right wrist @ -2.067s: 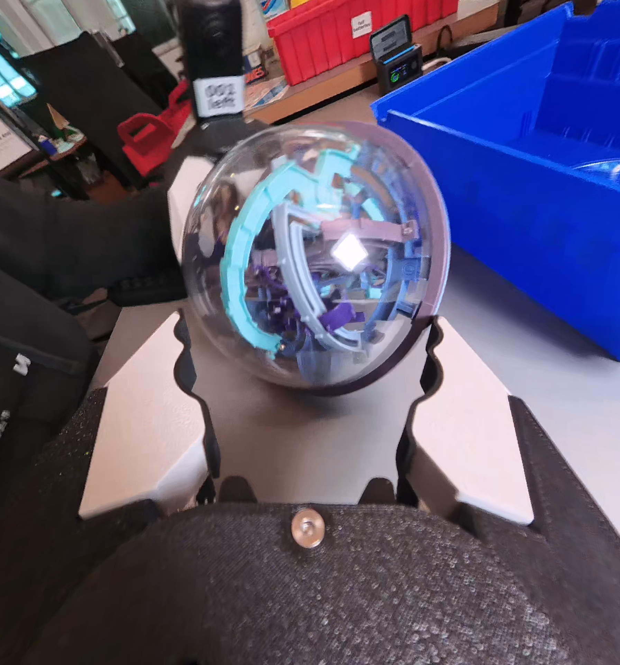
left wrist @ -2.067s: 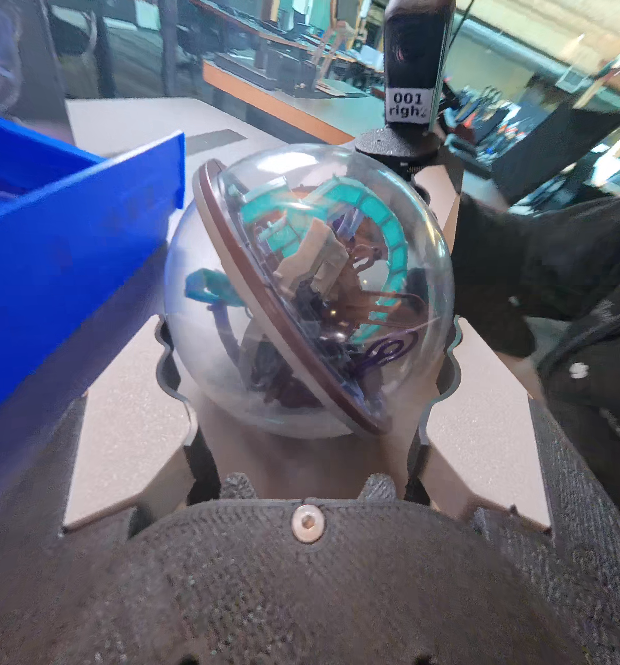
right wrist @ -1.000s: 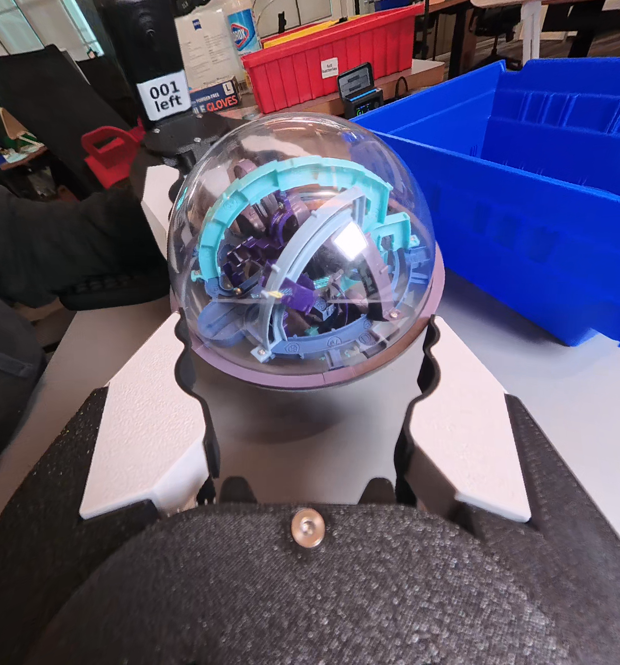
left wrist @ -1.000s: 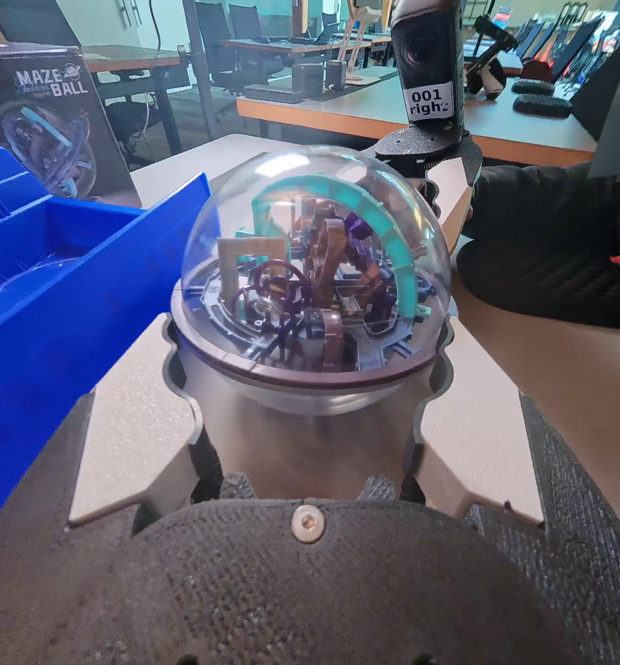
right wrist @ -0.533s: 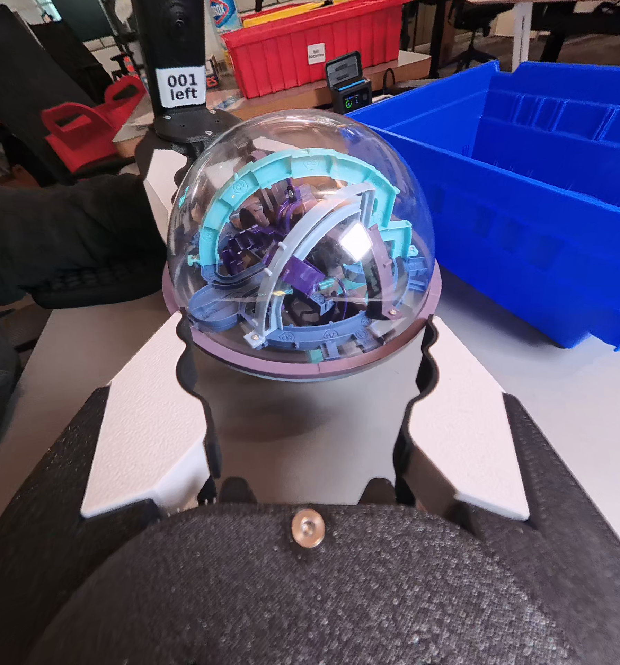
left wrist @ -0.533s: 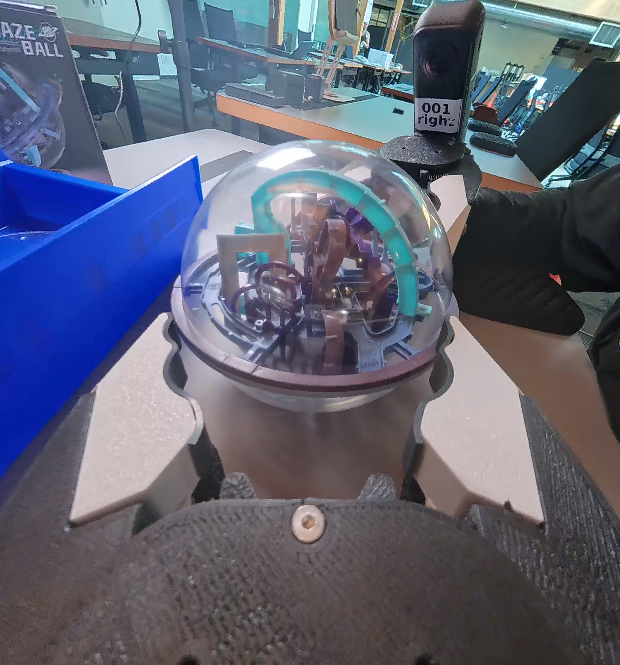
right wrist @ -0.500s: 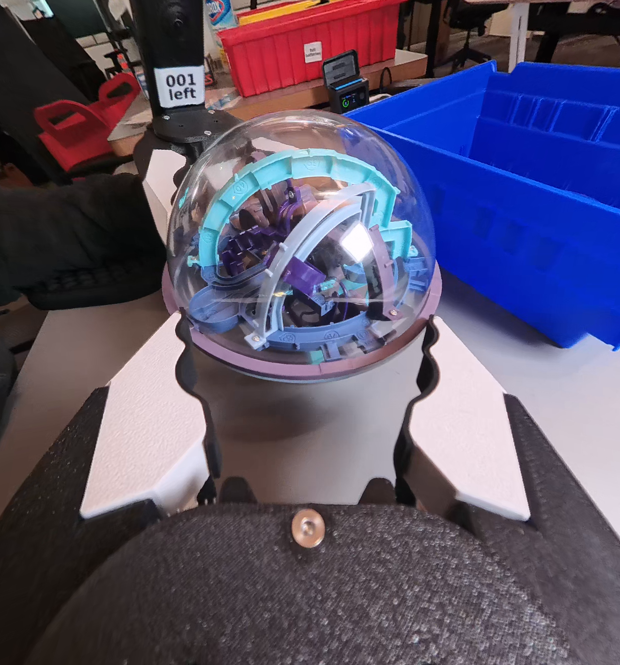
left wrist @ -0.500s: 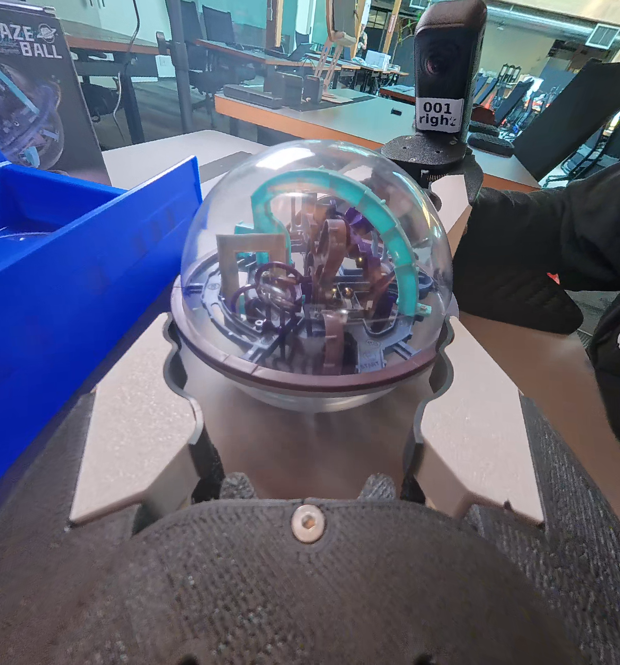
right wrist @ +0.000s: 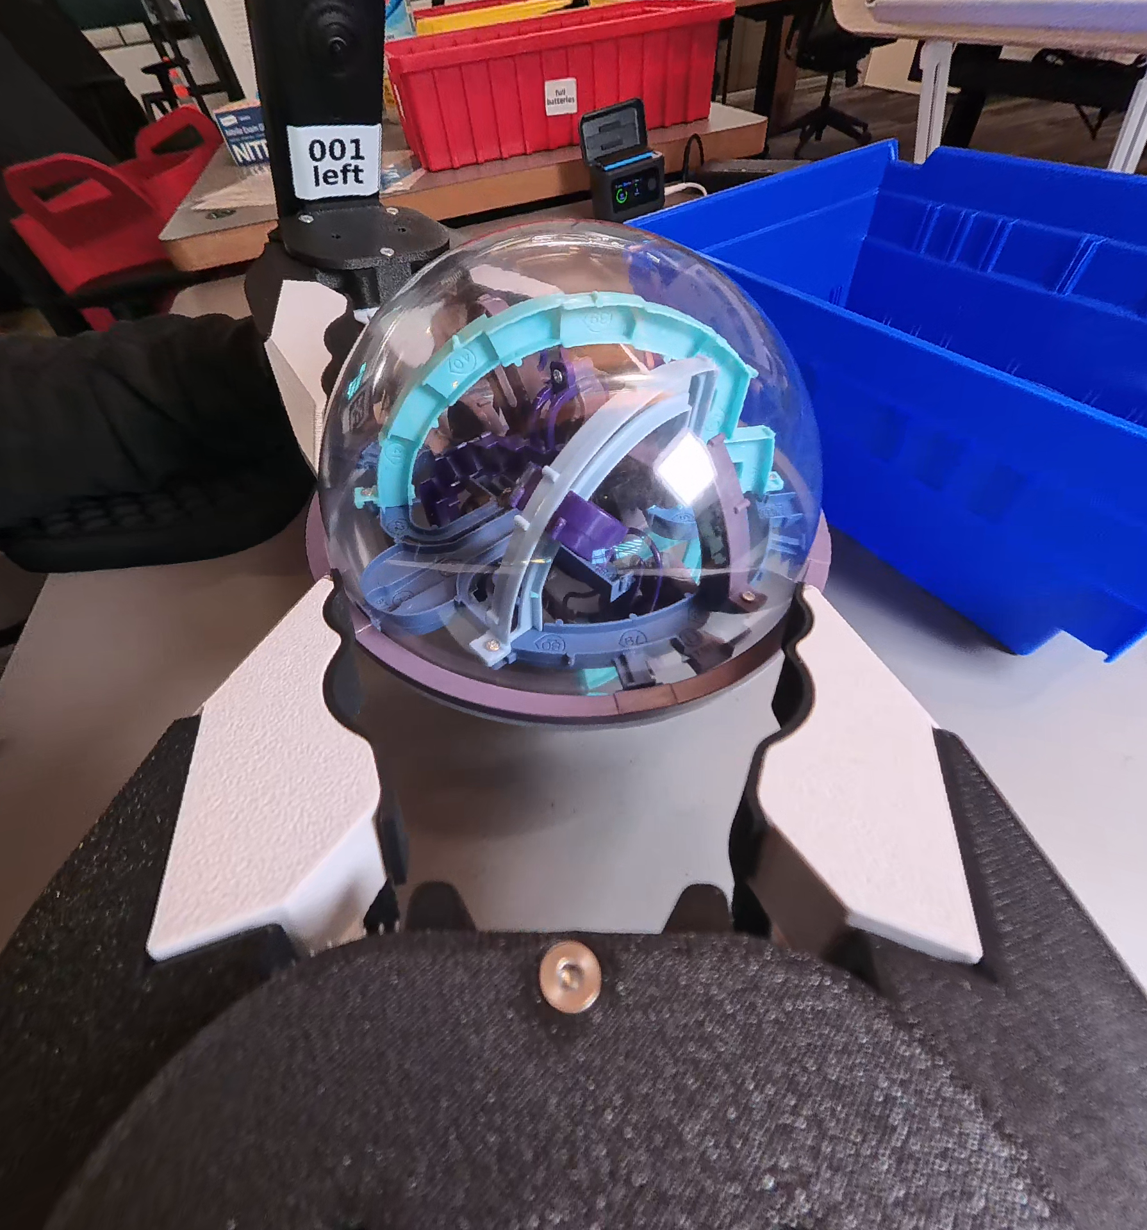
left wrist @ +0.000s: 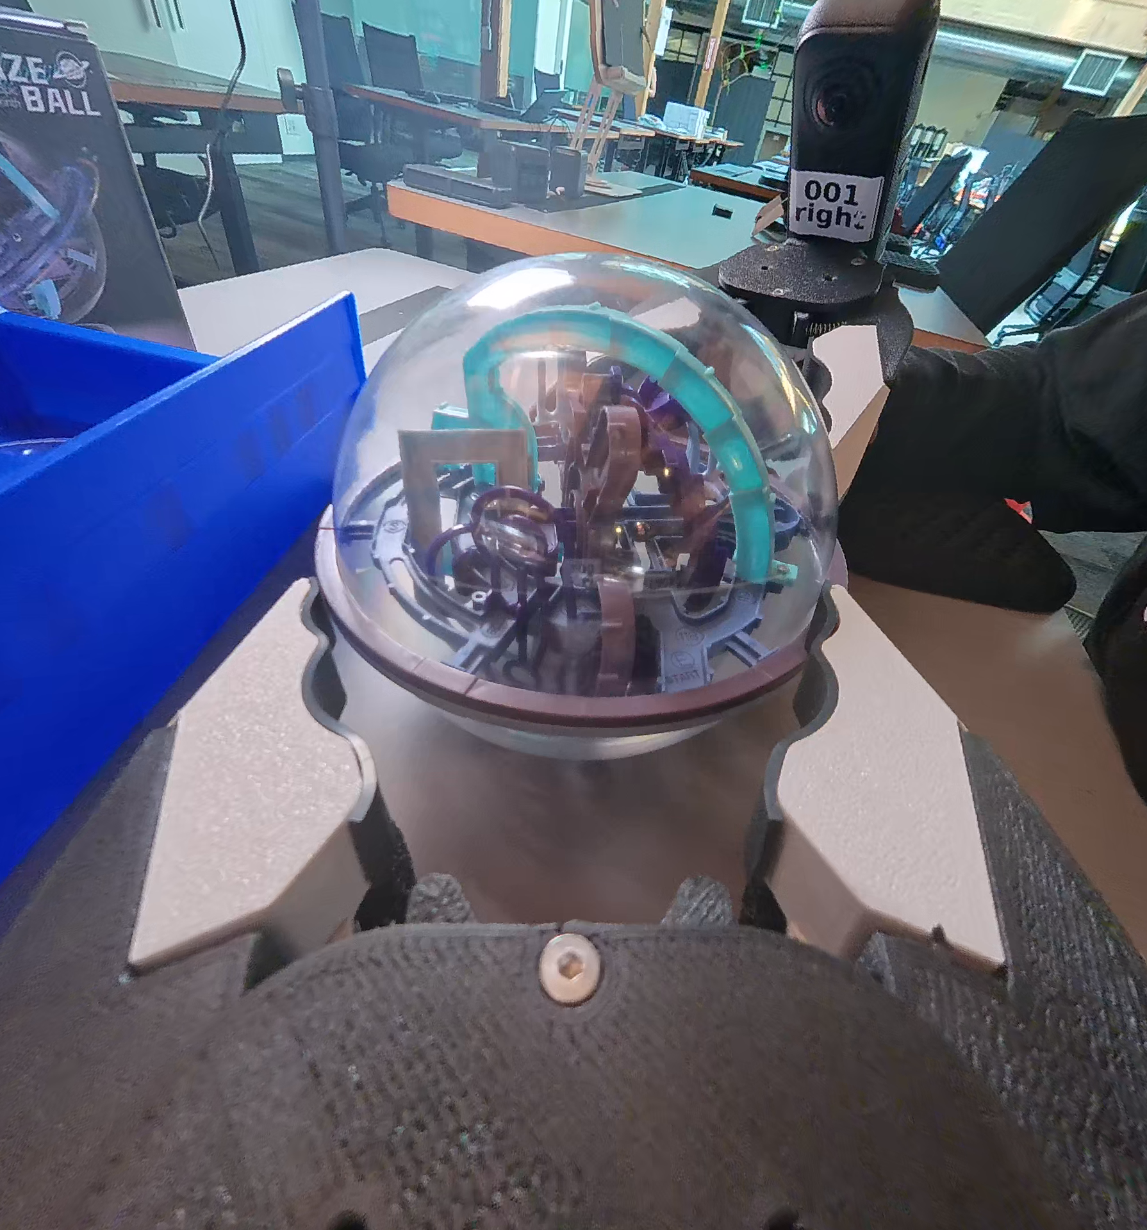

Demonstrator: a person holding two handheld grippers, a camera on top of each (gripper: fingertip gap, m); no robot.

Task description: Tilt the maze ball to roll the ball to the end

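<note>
The maze ball (left wrist: 577,532) has swung from a steep tilt, its purple rim (left wrist: 557,699) running diagonally two seconds ago, to nearly level, dome up; over the last half second it barely shifts. It sits above the desk (right wrist: 1057,765), just beside the blue bin (right wrist: 957,432), held between both tools from opposite sides. The left gripper (left wrist: 574,625) has its fingers (left wrist: 251,732) spread wide, the wavy dark inner edges pressed against the rim on either side. The right gripper (right wrist: 567,619) grips the rim likewise, its fingers (right wrist: 278,732) wide apart. The ball's box (left wrist: 45,186) stands behind the bin.
</note>
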